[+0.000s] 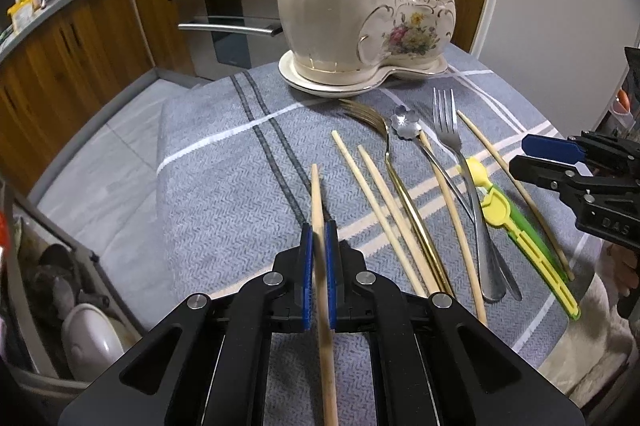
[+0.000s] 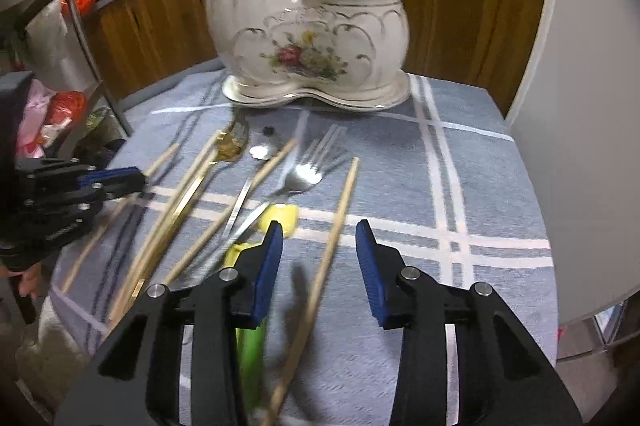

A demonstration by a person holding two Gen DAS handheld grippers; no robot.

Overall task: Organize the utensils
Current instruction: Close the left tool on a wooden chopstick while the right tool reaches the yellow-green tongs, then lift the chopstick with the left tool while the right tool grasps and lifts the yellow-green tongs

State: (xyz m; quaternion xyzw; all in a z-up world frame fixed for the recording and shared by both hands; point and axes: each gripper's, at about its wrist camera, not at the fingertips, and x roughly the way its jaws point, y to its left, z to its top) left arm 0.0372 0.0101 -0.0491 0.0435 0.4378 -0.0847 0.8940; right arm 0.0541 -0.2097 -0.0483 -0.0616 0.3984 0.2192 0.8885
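Blue pads line both tools. The left tool has its jaws pinched tight on 1 pale wooden chopstick, which runs up between the pads, its tip pointing toward the holder and its lower end cut off by the picture's bottom edge. The right tool stands partly open, and its pads touch nothing; a second chopstick lies on the cloth between the 2 fingers, smeared by blur at its near end.

Beside the held chopstick, on the grey-blue checked tablecloth that covers the table, lie 2 more chopsticks, a gold fork, a spoon with a flower-shaped bowl, a silver fork and a yellow-and-green utensil whose kind is hard to tell. The handles of the forks and spoon overlap, so where each ends is unclear. In the right wrist view most of these are blurred.

At the table's far edge stands a cream ceramic holder with 2 cups, gold trim and a painted flower spray, on a matching saucer. Its inside is hidden.

Raised letters on the right tool's body, seen from the left, read roughly "DAS", the rest too small to make out.
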